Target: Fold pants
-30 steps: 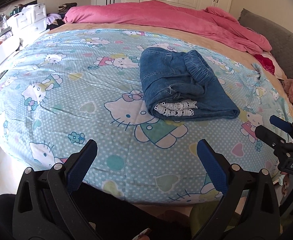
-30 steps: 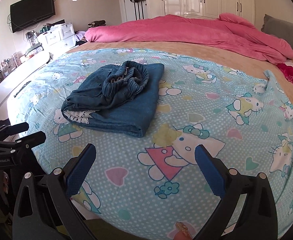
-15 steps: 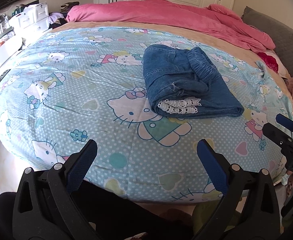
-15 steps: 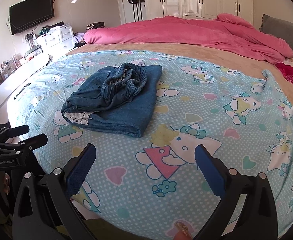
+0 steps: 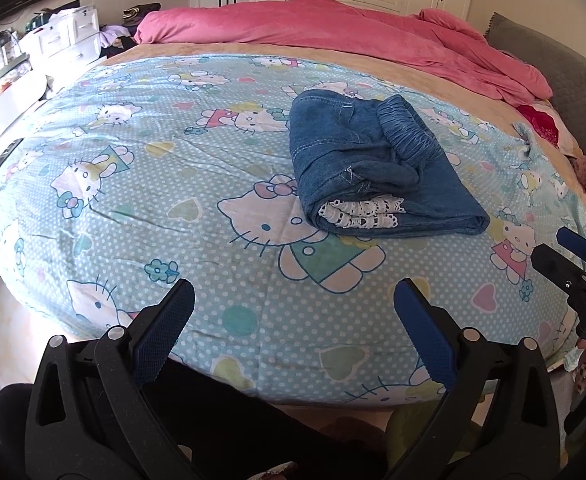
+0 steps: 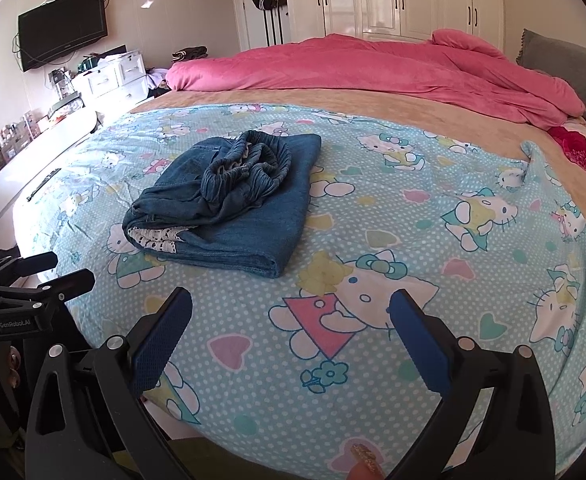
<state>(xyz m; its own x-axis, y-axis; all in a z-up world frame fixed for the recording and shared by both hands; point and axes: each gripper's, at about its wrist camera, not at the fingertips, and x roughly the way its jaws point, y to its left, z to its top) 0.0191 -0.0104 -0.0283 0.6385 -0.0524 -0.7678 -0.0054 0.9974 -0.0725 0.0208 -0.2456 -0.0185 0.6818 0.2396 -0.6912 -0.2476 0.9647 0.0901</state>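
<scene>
Two tools held spread and empty before folded pants on a bed.
Pants (image 5: 377, 172) are seen centre-right; left tool (image 5: 293, 320) and right tool (image 6: 291, 330) are kept at lower frame.

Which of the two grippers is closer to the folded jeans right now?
Roughly level, left perhaps slightly. The left gripper sits short of the folded jeans; the right gripper is off their other side.

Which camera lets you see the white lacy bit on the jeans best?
The left wrist view. There the white lace trim faces the camera, showing its scalloped edge on the folded jeans. In the right wrist view the lace sits at the bundle's near left corner, seen at an angle and partly tucked under denim.
</scene>
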